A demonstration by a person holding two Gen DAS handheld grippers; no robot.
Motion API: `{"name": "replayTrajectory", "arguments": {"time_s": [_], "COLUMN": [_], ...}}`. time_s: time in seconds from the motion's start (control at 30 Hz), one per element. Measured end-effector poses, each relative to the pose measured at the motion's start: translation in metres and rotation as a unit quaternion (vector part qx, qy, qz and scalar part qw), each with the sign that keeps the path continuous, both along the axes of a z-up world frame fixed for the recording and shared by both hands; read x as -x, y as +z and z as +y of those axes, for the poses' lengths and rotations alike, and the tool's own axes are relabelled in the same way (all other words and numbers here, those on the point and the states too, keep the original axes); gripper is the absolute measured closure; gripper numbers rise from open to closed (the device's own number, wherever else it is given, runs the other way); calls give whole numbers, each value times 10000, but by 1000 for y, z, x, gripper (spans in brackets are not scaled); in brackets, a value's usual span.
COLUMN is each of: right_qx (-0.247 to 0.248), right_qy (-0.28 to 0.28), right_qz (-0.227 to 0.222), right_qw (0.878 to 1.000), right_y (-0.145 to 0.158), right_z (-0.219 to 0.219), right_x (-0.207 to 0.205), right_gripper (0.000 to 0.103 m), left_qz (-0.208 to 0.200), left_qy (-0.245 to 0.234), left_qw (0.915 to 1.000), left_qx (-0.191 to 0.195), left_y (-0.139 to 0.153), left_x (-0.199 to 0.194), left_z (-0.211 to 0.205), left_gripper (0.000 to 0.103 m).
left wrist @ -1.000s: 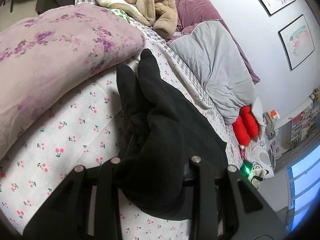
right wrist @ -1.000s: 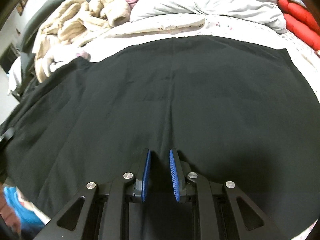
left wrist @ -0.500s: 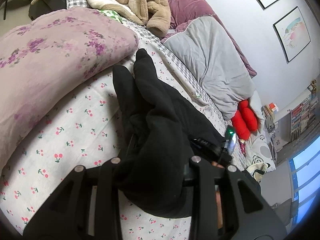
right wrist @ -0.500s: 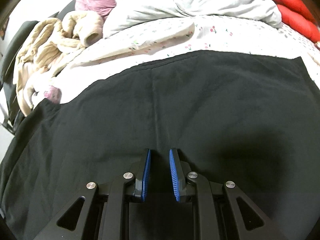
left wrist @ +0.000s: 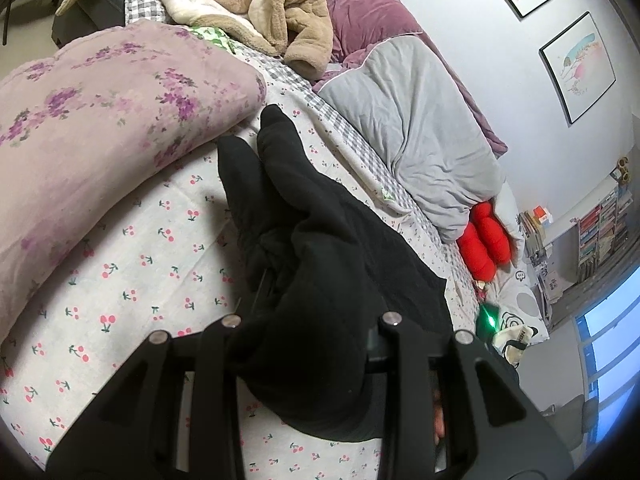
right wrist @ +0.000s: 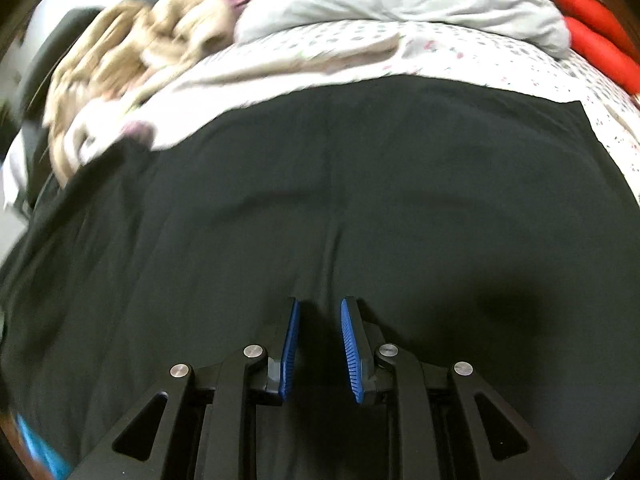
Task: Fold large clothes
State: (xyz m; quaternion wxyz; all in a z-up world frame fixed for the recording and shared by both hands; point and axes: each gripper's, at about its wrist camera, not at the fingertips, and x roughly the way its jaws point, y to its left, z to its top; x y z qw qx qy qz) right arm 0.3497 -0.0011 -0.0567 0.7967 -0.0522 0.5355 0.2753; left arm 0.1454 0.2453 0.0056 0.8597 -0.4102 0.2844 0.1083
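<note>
Closest in, the left gripper (left wrist: 308,344) is clamped on a thick bunched fold of the black garment (left wrist: 320,264), the cloth swallowing both fingertips. From that bunch the garment runs away across the cherry-print sheet (left wrist: 132,264), ending in two narrow tips near the floral quilt (left wrist: 100,128). The right gripper (right wrist: 320,350) hangs just above a wide, flat spread of the same black garment (right wrist: 360,208); its blue pads (right wrist: 290,352) are parting, a slim gap between them and nothing caught there (this view is smeared with motion). Beyond the cloth's straight far edge lies the grey duvet (left wrist: 424,132), with a red plush (left wrist: 484,240) beside it and a tan fleece heap (left wrist: 264,8) farther back.
</note>
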Motion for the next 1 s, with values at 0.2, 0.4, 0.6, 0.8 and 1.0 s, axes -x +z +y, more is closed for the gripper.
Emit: {"name": "replayTrajectory", "arguments": {"time_s": [0.2, 0.4, 0.6, 0.8, 1.0], "right_qx": [84, 278, -101, -435, 47], "right_qy": [141, 295, 195, 622, 797], "right_qz": [392, 151, 165, 773, 668], "right_qw": [9991, 9991, 9996, 9941, 9946], "right_y": [-14, -17, 15, -8, -22], "right_z": [-24, -23, -63, -63, -50], "right_x": [48, 62, 64, 71, 73], "right_gripper": [81, 81, 79, 77, 76], "left_qz": [-36, -63, -174, -240, -382], "left_qy": [68, 232, 298, 410, 328], "left_qw": [10000, 9997, 9994, 9987, 9970], "left_qx": [10, 44, -89, -161, -588], "left_y": [0, 3, 12, 18, 38], "left_x": [-2, -4, -1, -1, -6], "left_z": [-3, -8, -15, -25, -58], "left_gripper": [69, 70, 70, 70, 70]}}
